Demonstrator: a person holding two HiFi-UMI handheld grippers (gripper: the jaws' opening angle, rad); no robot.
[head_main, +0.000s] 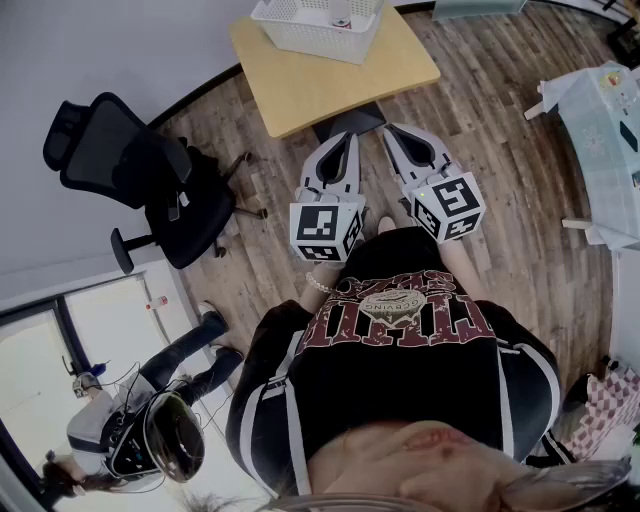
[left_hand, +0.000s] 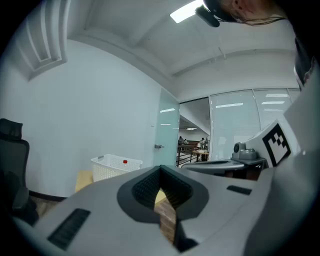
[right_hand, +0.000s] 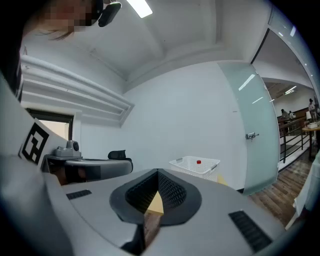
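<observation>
Both grippers are held side by side before the person's chest. The left gripper (head_main: 349, 142) has its jaws closed tip to tip with nothing between them, and the right gripper (head_main: 392, 132) is the same.

The nearest object is a white plastic basket (head_main: 315, 25) on a small wooden table (head_main: 330, 85). It lies ahead of both sets of tips and well apart from them. In the head view the tips reach roughly to the table's near edge. Neither gripper is clearly nearer. A red-capped item (right_hand: 199, 162) sits inside the basket. A black office chair (head_main: 140, 180) stands to the left.
</observation>
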